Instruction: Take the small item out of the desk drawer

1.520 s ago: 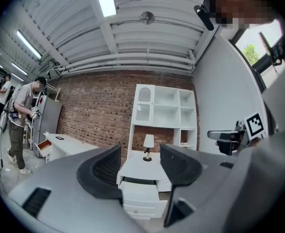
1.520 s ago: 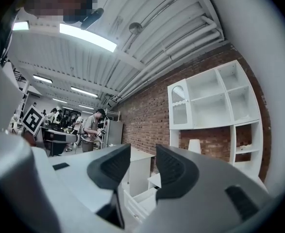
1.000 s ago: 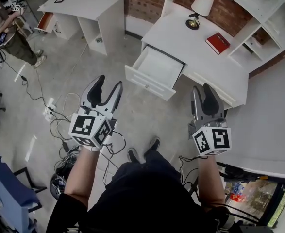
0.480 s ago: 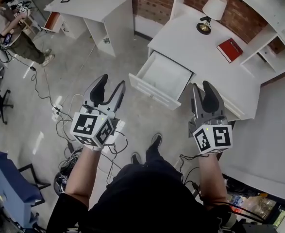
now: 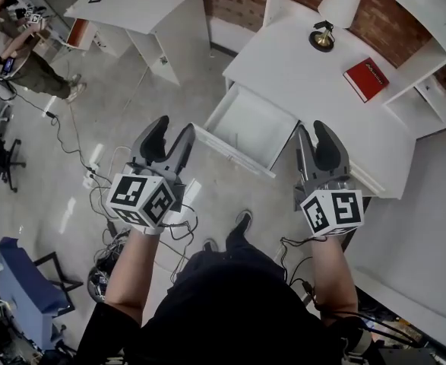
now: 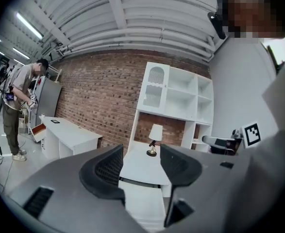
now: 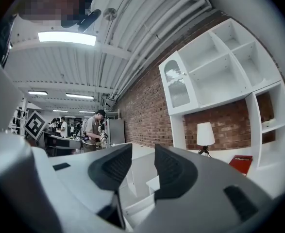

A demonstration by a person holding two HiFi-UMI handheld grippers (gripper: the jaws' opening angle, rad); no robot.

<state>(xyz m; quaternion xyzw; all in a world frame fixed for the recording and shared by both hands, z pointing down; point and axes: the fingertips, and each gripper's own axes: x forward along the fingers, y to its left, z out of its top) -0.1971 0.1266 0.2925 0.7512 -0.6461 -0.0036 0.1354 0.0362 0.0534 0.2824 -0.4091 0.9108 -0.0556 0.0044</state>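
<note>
The white desk has its drawer pulled open, showing a pale inside; I cannot make out a small item in it. My left gripper hangs in the air just left of the drawer's front, open and holding nothing. My right gripper hovers over the desk's near edge, right of the drawer; its jaws are closing slowly with nothing between them. In the left gripper view the open gripper frames the desk and the lamp. The right gripper in its own view has only air in its gap.
A lamp and a red book sit on the desk, with white shelves to the right. A second white desk stands far left, a person beside it. Cables lie on the floor; a blue chair is near left.
The desk and open drawer have drawn closer to both grippers in the head view. The right jaws look slightly narrower. Nothing has been gripped.
</note>
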